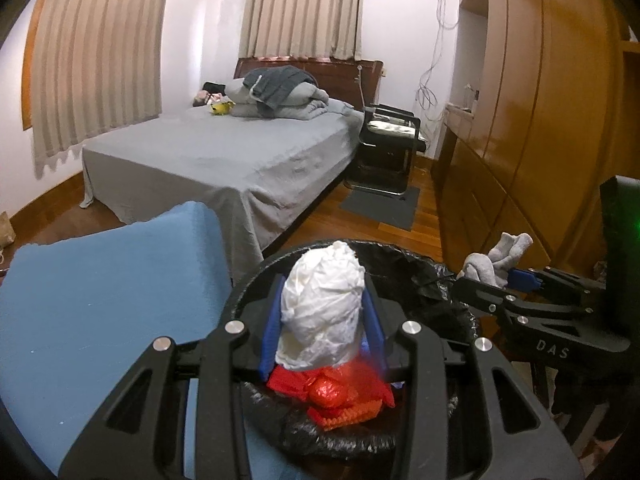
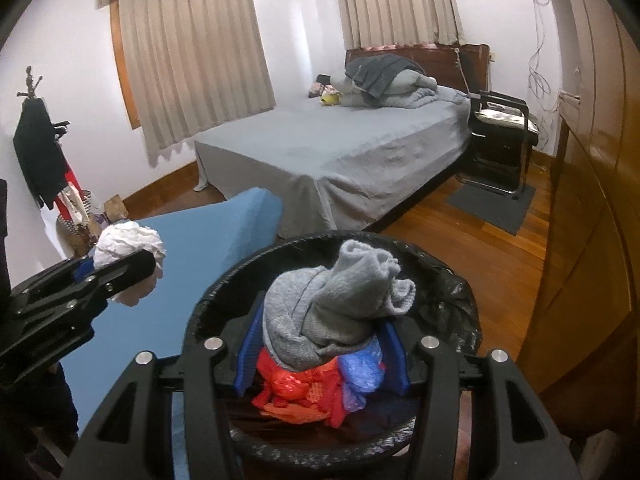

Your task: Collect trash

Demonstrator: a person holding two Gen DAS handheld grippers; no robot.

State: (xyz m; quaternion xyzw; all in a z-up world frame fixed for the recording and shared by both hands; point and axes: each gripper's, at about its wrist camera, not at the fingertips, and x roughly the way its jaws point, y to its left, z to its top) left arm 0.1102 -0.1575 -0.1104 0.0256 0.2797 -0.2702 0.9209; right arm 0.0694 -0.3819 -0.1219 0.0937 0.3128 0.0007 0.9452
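The grey-sheeted bed (image 1: 224,160) fills twelve o'clock, smooth and rectangular. At nine o'clock sits a matte blue foam slab (image 1: 108,288). Below my tongs gapes the round bin (image 2: 460,292), lined with crinkly black plastic; glossy red wrapping (image 2: 296,392) and what may be a blue bag lie inside. My right tongs (image 2: 324,344) are clenched on a soft knitted grey sock (image 2: 332,304) above the bin. My left tongs (image 1: 324,320) grip a crumpled white paper wad (image 1: 322,308) over its nine o'clock rim.
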